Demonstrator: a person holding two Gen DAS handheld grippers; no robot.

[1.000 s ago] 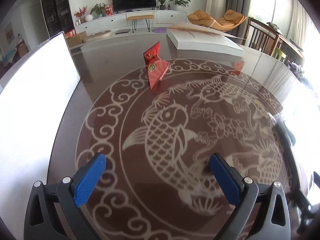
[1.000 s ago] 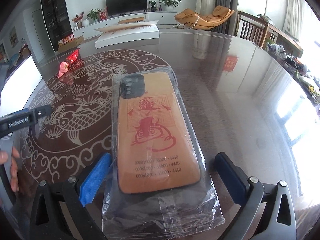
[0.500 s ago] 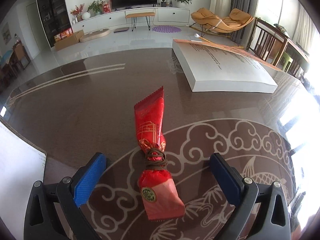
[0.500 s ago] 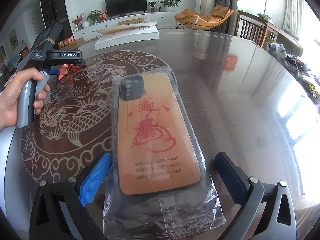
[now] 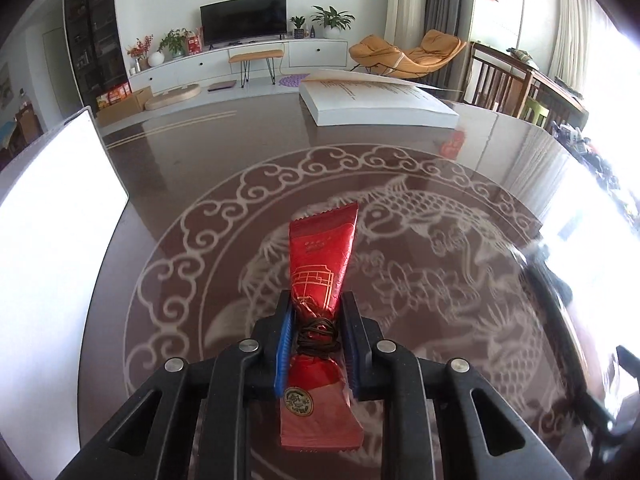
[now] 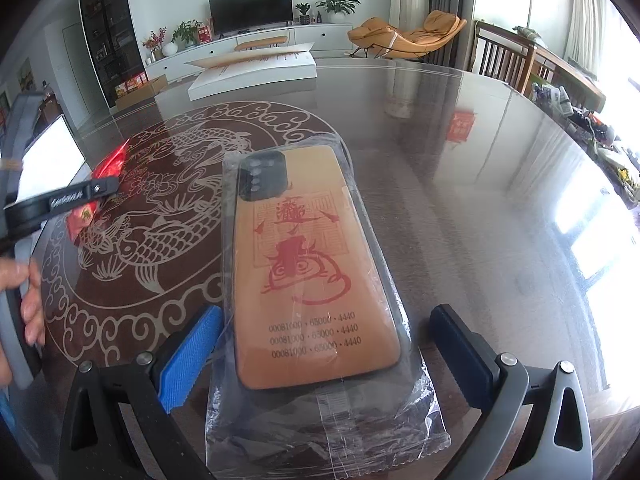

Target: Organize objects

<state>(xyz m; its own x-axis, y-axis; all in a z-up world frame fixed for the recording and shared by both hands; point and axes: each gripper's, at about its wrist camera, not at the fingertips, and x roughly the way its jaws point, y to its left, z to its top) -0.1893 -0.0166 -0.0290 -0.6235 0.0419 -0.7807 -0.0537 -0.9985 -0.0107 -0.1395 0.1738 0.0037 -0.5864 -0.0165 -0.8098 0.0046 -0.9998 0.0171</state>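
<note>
The wrapped packet [image 5: 320,280] was held between the fingers of the left hand-held gripper [image 5: 316,340], above the bench [image 5: 192,168]. The bagged phone case [image 6: 308,272] was laid on the bench between the parted fingers of the right hand-held gripper [image 6: 324,352]. A flat box [image 5: 376,104] was set at the bench's far side, behind both.

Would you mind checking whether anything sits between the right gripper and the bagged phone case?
Nothing visible does. The right gripper is open, its jaws either side of the near end of the phone case in its clear bag, with only that bag around the case.
</note>
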